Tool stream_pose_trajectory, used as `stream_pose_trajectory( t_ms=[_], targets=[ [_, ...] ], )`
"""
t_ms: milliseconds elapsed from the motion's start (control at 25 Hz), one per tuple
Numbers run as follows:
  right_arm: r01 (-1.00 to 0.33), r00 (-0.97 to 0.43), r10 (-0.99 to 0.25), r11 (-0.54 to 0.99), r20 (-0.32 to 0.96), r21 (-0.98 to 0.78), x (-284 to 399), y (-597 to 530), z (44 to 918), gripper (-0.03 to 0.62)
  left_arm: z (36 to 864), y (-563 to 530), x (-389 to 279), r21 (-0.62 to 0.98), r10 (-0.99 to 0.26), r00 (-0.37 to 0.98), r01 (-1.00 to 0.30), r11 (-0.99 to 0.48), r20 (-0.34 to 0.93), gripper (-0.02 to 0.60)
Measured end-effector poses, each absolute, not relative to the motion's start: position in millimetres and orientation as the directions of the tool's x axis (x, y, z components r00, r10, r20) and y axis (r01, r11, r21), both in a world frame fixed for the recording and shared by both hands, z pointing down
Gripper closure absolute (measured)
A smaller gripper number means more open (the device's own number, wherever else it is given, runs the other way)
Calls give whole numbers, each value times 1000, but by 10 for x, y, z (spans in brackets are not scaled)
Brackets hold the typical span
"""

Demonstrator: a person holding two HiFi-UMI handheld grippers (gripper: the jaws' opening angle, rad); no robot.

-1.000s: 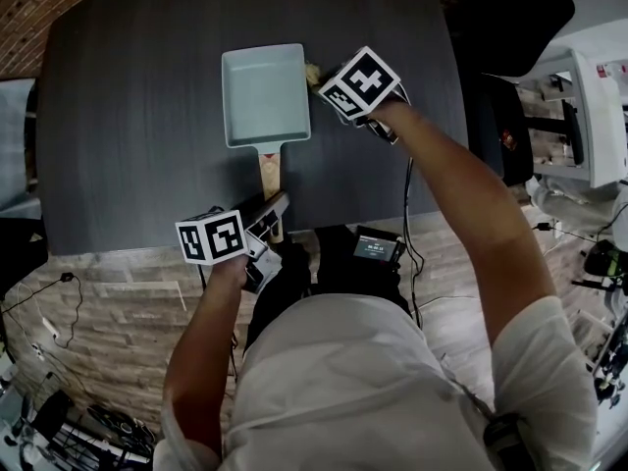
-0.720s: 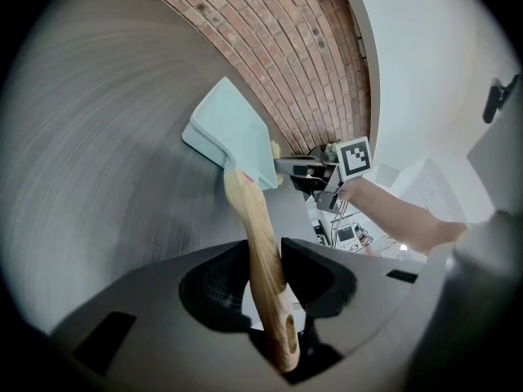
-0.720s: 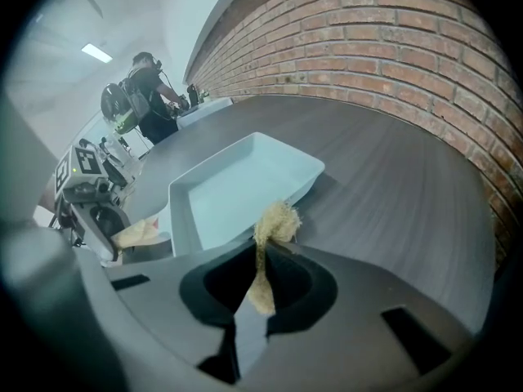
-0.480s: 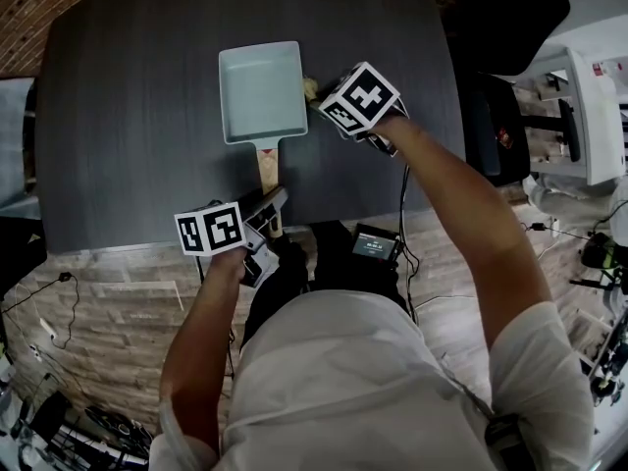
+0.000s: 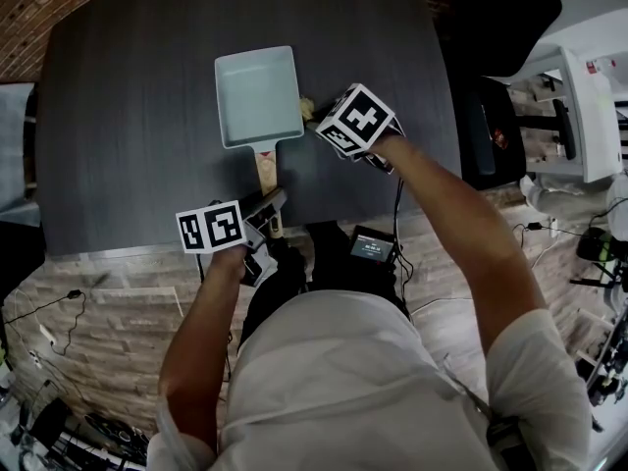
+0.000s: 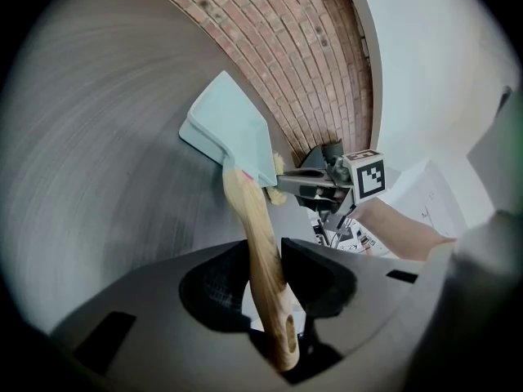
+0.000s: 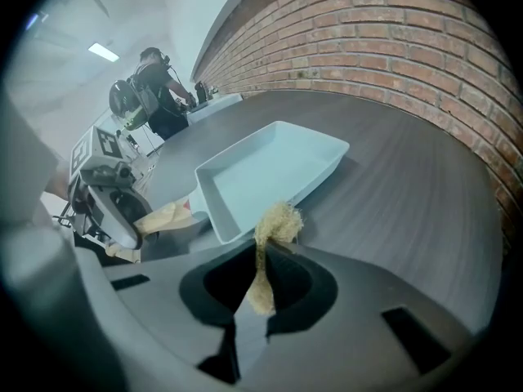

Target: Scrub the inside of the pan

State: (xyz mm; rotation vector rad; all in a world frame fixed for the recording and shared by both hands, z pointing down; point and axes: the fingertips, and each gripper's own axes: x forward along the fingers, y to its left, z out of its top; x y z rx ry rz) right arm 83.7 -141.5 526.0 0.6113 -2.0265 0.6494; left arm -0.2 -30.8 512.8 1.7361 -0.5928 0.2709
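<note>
**A:** Where is the pan?

**B:** The pan [image 5: 257, 94] lies flat on the table [image 5: 128, 116], straight ahead of the left gripper [image 6: 270, 280]. That gripper's jaws are clamped on the wooden handle [image 6: 253, 219].

**A:** And the right gripper?

**B:** The right gripper [image 7: 261, 280] pinches a tan scrubber [image 7: 278, 221]. The tuft pokes out past its tips, just beside the pan's rim. I judge it to be outside the wall, so no scrubbing is going on yet.

**A:** How should the step be done?

**B:** Lift the tuft over the wall, press it onto the pale bottom and stroke into the corners. Hold the handle firmly, or the pan may twist. The scrubber is soft and thinly held, so a hard push could drag it out.

**A:** What about the surface and the room?

**B:** The table is dark and wood-grained, and it looks smooth enough for the pan to slide. A brick wall [image 7: 392, 47] curves beyond the right gripper, and a person [image 7: 159, 84] stands far off to its left. Cables [image 5: 59, 302] lie on the stone floor [image 5: 108, 263] behind the left gripper.
</note>
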Motion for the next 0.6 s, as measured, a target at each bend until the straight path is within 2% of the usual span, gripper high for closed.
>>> stream_pose_trajectory(
  t_ms=[600],
  targets=[
    [-599, -451, -146, 781, 880, -178, 834, -947, 5264, 554, 5145, -318, -9, 849, -248, 845, -514, -127, 474, 459]
  ],
)
